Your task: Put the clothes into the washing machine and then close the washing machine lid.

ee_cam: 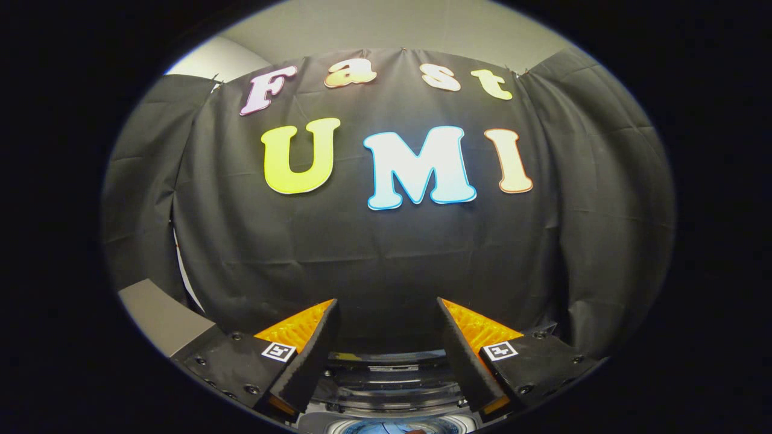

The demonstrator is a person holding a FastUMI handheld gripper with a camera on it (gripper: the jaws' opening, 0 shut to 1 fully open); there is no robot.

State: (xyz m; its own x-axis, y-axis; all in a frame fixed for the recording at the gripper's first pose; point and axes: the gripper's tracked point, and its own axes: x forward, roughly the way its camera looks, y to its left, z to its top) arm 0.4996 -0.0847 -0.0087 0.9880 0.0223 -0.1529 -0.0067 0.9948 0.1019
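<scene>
My gripper (386,313) is held high and level, facing the booth's black cloth wall, with its two fingers spread apart and nothing between them. Low down between the fingers lies the top of the washing machine (386,386), seen as dark curved plastic ridges with a pale rim nearest me. At the very bottom a small patch of blue with a bit of red (398,428) shows inside the machine's opening; I cannot tell what it is. Whether the lid stands up or lies down I cannot tell.
The black cloth wall (386,253) hangs close behind the machine and wraps round both sides. A grey flat surface (160,316) juts in beside the left finger. Pale wall shows above the cloth.
</scene>
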